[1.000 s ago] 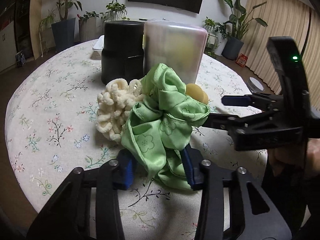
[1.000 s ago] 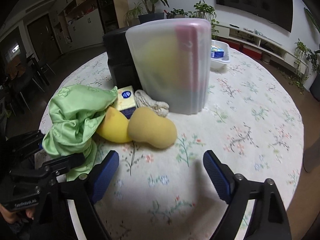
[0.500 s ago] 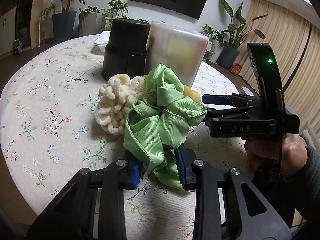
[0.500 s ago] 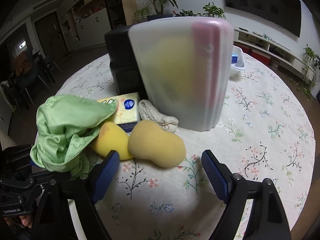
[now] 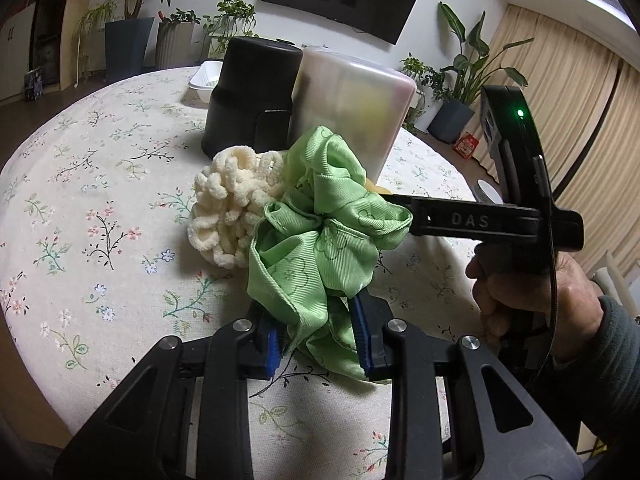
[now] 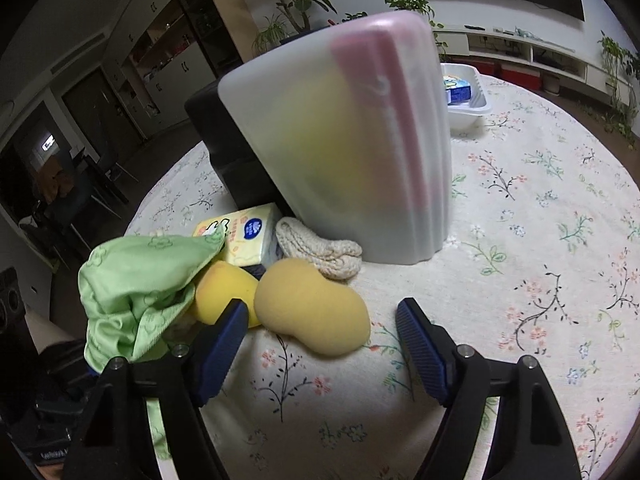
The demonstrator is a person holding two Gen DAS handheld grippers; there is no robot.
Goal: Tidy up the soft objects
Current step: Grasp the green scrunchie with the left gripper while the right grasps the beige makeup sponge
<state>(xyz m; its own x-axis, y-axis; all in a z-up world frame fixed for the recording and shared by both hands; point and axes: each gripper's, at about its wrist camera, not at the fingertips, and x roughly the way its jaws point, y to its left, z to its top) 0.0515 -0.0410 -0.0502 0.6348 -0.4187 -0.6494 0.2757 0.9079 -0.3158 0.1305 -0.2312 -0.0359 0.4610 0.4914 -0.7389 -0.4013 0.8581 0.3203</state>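
My left gripper is shut on a green satin scrunchie, which also shows in the right wrist view. A cream chenille scrunchie lies on the table just beyond it. My right gripper is open, its jaws on either side of a tan peanut-shaped sponge. A yellow sponge lies left of it, partly under the green scrunchie. A knitted beige piece and a yellow tissue pack lie behind.
A frosted translucent bin and a black bin stand upright mid-table on the floral cloth. A white tray sits behind them. The right gripper's body crosses the left wrist view.
My left gripper closed on the green scrunchie. My right gripper moved forward until its open jaws flank the tan sponge.
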